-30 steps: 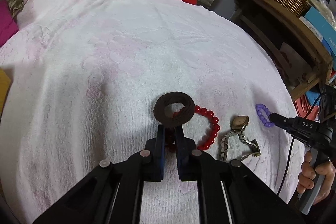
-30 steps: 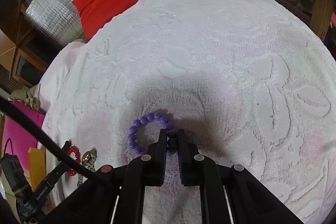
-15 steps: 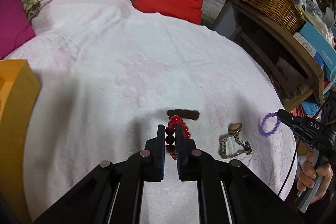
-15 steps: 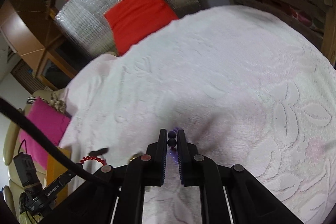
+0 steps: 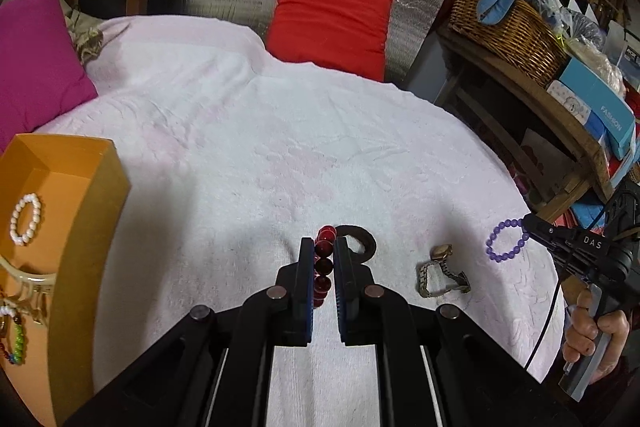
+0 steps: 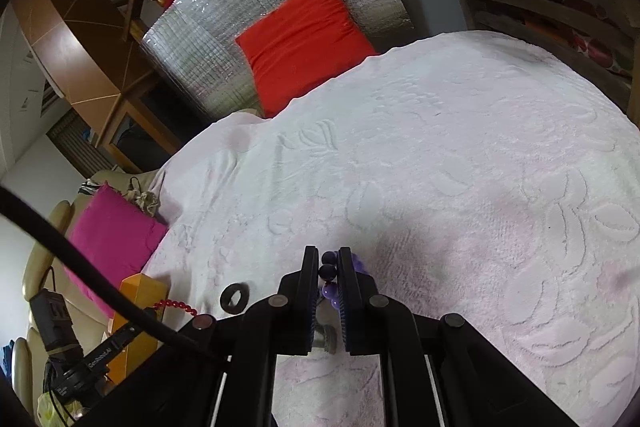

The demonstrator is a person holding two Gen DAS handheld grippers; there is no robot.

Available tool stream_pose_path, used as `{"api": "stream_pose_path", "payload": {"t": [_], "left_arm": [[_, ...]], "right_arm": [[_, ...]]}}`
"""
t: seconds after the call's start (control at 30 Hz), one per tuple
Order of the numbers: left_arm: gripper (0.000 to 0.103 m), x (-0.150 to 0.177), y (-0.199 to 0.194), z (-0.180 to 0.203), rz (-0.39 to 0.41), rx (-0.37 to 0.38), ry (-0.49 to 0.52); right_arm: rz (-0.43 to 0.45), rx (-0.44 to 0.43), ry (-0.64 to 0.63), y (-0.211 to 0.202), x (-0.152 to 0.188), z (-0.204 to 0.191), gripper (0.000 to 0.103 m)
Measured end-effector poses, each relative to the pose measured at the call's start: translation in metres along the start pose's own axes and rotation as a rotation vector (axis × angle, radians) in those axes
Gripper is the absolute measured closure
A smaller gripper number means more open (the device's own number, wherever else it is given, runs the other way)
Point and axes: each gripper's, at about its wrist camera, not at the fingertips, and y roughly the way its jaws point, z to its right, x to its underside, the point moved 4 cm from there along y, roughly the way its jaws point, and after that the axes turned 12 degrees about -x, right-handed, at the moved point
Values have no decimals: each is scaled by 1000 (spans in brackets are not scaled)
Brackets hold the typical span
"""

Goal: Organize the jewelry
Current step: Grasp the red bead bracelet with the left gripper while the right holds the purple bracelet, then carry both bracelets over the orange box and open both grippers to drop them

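1. The left gripper (image 5: pixel 324 259) has its fingers (image 5: pixel 306 267) closed to a narrow gap on the red bead bracelet (image 5: pixel 323 263). The beads stand in a line between the pads, so the bracelet's long axis runs along the fingers and points away from the camera, toward the red cushion (image 5: pixel 330 27).
2. The dark ring (image 5: pixel 360 241) is just right of the left fingertips, on the side toward the watch (image 5: pixel 438 273). Whether it touches the white bedspread (image 5: pixel 280 147) cannot be told from the left wrist view; in the right wrist view it appears as a flat oval (image 6: pixel 235 295) beside the red beads (image 6: pixel 176 305).
3. The watch lies on the bedspread, right of the dark ring and well apart from it, its band folded and its face toward the far side.
4. The right gripper (image 6: pixel 329 269) has its fingers (image 6: pixel 310 279) nearly closed on the purple bead bracelet (image 6: pixel 328 271). From the left wrist view the bracelet (image 5: pixel 506 241) hangs as an open loop off the fingertips, right of the watch and above the bedspread.
5. The orange box (image 5: pixel 90 227) stands well left of the dark ring, at the bedspread's edge. Inside it are a white pearl bracelet (image 5: pixel 26 219) and, nearer the camera, green beads (image 5: pixel 18 341).
6. A pink cushion (image 5: pixel 34 55) sits beyond the orange box, and a wicker basket (image 5: pixel 508 27) is on a shelf far right of the red cushion.
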Motion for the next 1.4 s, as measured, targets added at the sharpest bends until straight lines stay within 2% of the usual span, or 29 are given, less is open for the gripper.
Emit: {"api": "stream_pose_path", "payload": {"t": [0.33,0.83,1.03,1.17,1.4], "left_arm": [[94,3,-19,-16,24,-13,-25],[94,10,-33,-37,45,-80,-45],[94,8,-59,-52,76,-99,-78],[94,13,-92,-77,114,-118,-117],[94,37,-143,-159,86,-253,-196]], "right_arm": [[0,-48,-31,5,8,-24,93],[-53,-91,-109,37,32,-73,93],[-71,-114,-133,46,40,-89,93],[-95,-158,-151,52,49,-111,93],[-174,-302,-213,71,82,-186,93]]}}
